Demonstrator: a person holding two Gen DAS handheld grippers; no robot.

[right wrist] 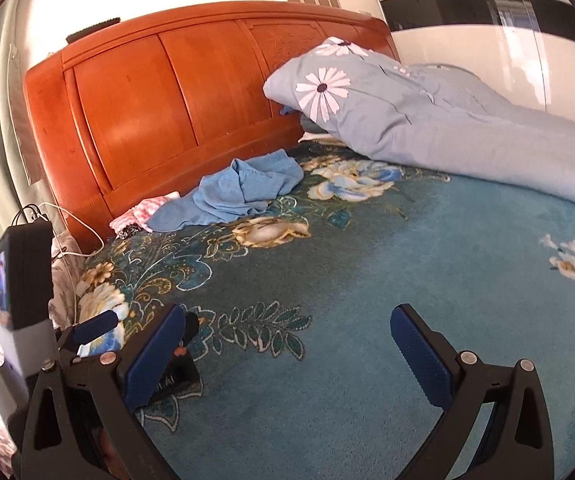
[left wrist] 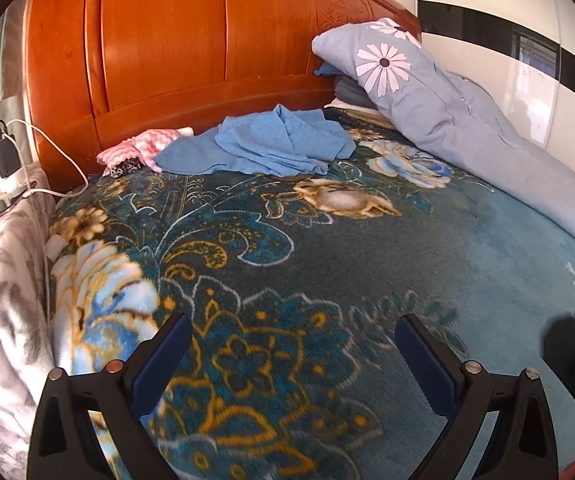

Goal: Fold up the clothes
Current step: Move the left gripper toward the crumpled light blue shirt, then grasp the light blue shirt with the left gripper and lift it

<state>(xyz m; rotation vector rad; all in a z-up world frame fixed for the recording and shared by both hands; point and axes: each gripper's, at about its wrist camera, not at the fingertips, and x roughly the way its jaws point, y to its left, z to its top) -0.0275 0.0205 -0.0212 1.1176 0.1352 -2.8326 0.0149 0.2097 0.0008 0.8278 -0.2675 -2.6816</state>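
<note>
crumpled blue garment (left wrist: 263,144) on floral blanket (left wrist: 327,248) near headboard (left wrist: 187,40)

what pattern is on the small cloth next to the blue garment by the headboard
Pink and white zigzag stripes on the small cloth, seen best in the left wrist view.

Bright daylight glares off the headboard (left wrist: 167,40); fisheye bends the edges, and the near blanket (left wrist: 267,340) blurs.

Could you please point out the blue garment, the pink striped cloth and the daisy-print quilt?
blue garment (left wrist: 271,144), left wrist view, crumpled middle.
pink striped cloth (left wrist: 143,146), left wrist view, exposed top.
daisy-print quilt (right wrist: 387,120), right wrist view, bunched end.
</note>
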